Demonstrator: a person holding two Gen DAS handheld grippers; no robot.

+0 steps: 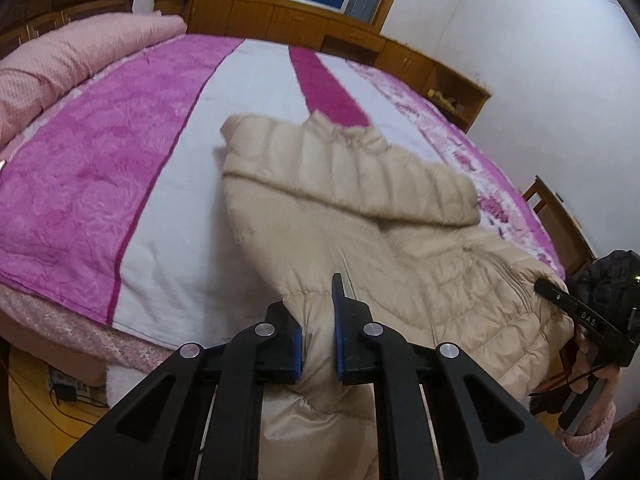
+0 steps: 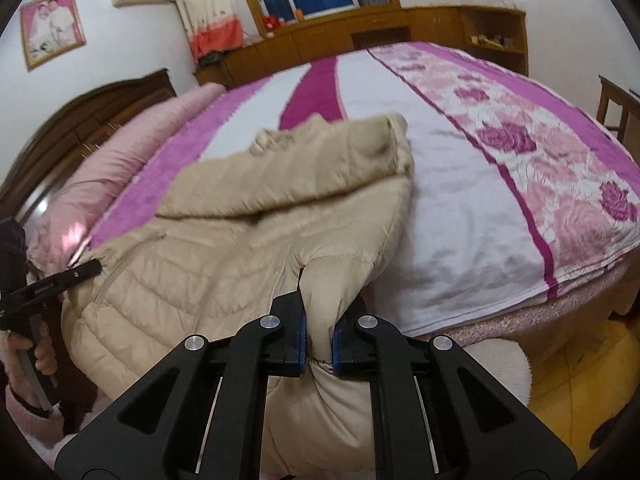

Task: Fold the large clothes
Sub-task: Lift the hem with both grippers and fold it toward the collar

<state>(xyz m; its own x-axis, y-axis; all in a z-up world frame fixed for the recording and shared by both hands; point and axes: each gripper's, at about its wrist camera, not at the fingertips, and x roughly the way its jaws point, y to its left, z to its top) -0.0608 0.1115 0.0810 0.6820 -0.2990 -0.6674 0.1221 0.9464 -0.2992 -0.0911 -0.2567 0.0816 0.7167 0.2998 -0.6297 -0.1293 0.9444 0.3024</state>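
Observation:
A beige quilted puffer jacket (image 1: pixel 360 216) lies on the bed, collar far from me, one sleeve folded across its chest. It also shows in the right wrist view (image 2: pixel 248 220). My left gripper (image 1: pixel 318 316) is shut on the jacket's hem at the near left corner. My right gripper (image 2: pixel 319 320) is shut on the hem at the near right corner. Each gripper shows in the other's view: the right one (image 1: pixel 576 312) at the jacket's right edge, the left one (image 2: pixel 60 280) at its left edge. The hem hangs over the bed's near edge.
The bed (image 1: pixel 192 208) has a purple, white and floral cover (image 2: pixel 520 160). A rolled pink quilt (image 1: pixel 72 56) lies by the headboard. Wooden cabinets (image 1: pixel 304 20) run under the window. A wooden chair (image 1: pixel 560 216) stands at the bed's right side. Cables lie on the floor (image 1: pixel 64 392).

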